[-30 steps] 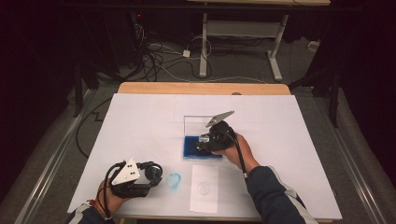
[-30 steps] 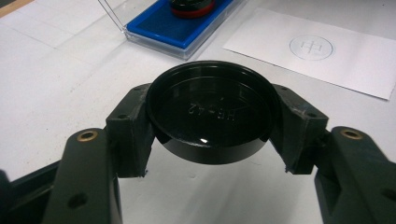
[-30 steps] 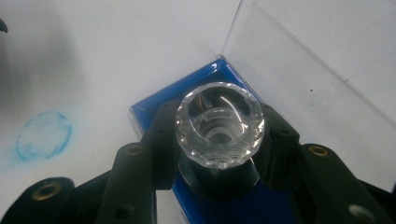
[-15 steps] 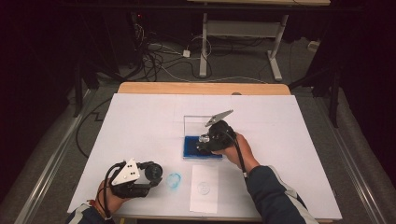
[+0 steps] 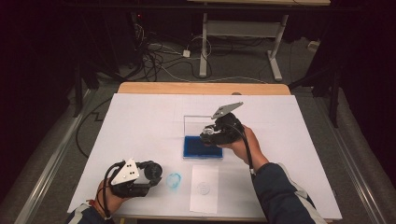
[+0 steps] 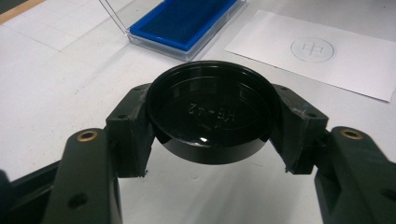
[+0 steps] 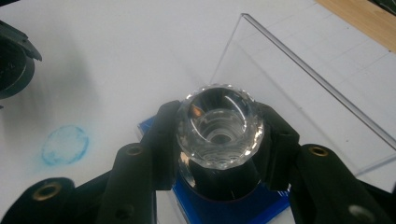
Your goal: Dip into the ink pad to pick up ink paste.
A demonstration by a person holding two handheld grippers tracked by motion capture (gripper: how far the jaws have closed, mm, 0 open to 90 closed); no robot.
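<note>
My right gripper [image 5: 211,136] is shut on a clear faceted stamp [image 7: 219,123]. It holds the stamp low over the blue ink pad [image 5: 196,145], and the stamp's dark base [image 7: 219,184] is right at the pad [image 7: 243,207]; whether they touch is hidden. The pad's clear lid [image 7: 299,88] stands open behind it. Near the table's front left, my left gripper [image 5: 154,172] is shut on a round black cap [image 6: 210,116], hollow side up with raised lettering. The cap [image 5: 152,170] sits between the jaws just above the white table cover.
A round blue ink mark [image 5: 173,181] lies on the white table cover [image 5: 140,126] beside the left gripper. A small white sheet [image 5: 204,188] with a printed circle [image 6: 312,49] lies in front of the ink pad. Cables and desk legs lie on the floor beyond the table.
</note>
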